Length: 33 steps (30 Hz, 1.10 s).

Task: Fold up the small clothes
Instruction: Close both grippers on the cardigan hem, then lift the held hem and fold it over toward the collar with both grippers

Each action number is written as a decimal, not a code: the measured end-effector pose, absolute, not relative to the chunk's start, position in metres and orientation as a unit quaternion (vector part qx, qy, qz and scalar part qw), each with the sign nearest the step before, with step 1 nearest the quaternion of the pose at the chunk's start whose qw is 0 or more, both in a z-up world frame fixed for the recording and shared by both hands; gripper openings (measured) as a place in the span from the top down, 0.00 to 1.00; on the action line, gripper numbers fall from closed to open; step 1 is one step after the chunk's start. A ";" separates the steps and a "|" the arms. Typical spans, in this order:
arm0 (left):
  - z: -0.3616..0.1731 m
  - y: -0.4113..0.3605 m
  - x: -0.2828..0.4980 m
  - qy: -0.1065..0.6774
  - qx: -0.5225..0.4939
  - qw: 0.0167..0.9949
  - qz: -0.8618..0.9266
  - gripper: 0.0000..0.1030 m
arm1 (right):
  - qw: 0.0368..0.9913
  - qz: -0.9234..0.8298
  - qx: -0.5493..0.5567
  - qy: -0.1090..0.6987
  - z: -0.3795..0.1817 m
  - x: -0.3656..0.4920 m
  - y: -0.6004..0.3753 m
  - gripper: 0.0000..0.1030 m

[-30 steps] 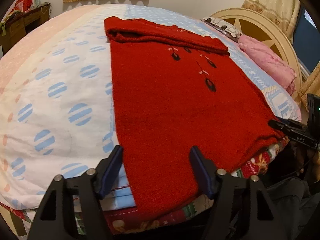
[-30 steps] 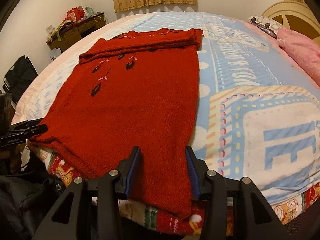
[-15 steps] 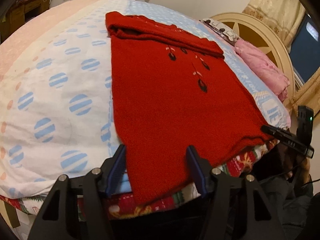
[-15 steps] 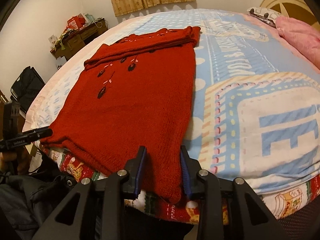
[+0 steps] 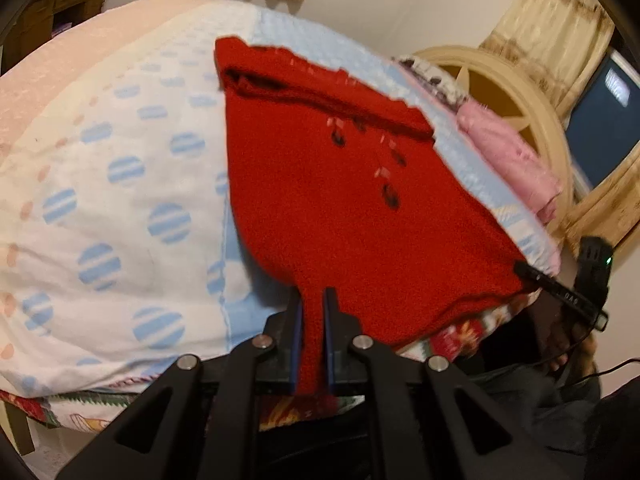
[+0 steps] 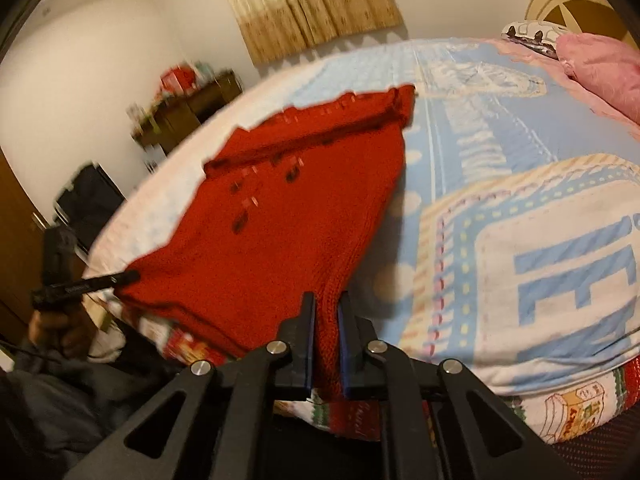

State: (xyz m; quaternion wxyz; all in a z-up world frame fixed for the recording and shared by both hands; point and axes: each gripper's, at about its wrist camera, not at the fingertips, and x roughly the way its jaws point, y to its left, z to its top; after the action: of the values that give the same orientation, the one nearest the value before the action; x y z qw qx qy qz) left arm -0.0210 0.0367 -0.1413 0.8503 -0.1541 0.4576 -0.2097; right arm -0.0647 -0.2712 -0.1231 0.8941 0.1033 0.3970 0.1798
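A red knitted sweater (image 5: 340, 208) lies spread on a bed with a blue-and-white patterned quilt (image 5: 120, 200). The left tool (image 5: 312, 320) has just closed and pinches the sweater's near hem at one corner; the right tool (image 6: 326, 320) has just closed on the other. Through the blur, the pinched hem seems lifted slightly.

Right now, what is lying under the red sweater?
The red sweater lies on a blue and white patterned blanket; beneath its near hem a red Christmas-print cover shows. What the sweater covers is hidden.
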 end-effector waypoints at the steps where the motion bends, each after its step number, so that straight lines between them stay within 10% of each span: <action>1: -0.139 0.038 -0.021 0.453 -0.159 0.851 -0.212 0.91 | 0.896 0.183 0.110 0.390 -0.119 -0.065 -0.273 0.91; 33: -0.096 0.037 -0.009 0.447 -0.176 0.843 -0.241 0.91 | 0.900 0.218 0.185 0.329 -0.055 -0.032 -0.303 0.92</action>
State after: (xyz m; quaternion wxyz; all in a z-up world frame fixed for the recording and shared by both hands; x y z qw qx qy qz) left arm -0.0090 0.0366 -0.0964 0.8431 -0.1764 0.4474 -0.2407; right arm -0.0322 -0.3031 -0.0546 0.9001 0.1853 0.3288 0.2178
